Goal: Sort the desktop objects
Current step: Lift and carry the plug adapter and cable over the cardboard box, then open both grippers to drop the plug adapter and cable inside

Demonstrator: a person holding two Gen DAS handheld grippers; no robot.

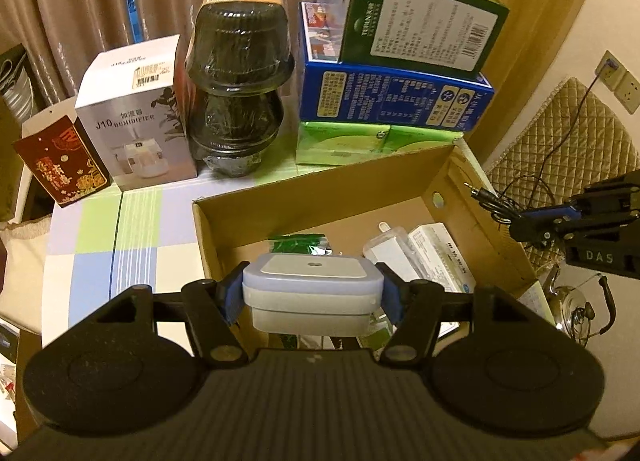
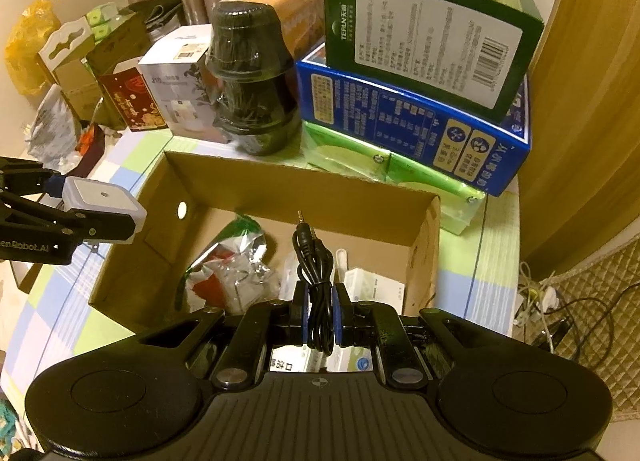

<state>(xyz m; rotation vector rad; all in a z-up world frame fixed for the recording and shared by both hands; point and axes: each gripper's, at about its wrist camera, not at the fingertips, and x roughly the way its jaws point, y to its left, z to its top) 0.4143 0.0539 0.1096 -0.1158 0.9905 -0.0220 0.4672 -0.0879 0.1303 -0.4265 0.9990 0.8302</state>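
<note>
My left gripper point(image 1: 313, 293) is shut on a white lidded plastic container point(image 1: 312, 283), held above the near left part of an open cardboard box point(image 1: 320, 185). The same container point(image 2: 102, 201) shows at the left edge of the right wrist view, outside the box's left wall. My right gripper point(image 2: 320, 307) is shut on a coiled black audio cable point(image 2: 314, 261), its plugs pointing up over the cardboard box point(image 2: 300, 181). In the left wrist view the right gripper point(image 1: 560, 221) with the cable point(image 1: 490, 199) hangs over the box's right wall. Inside lie a green packet point(image 1: 298, 243), white packets point(image 1: 436, 257) and a foil bag point(image 2: 236, 257).
Behind the box stand stacked black bowls in wrap point(image 1: 236, 89), a white humidifier box point(image 1: 136, 117), a red carton point(image 1: 62, 163), and a stack of green and blue boxes point(image 1: 396, 73). The checked tablecloth point(image 1: 120, 229) shows left of the box. Cables and a quilted chair point(image 2: 592, 293) lie right.
</note>
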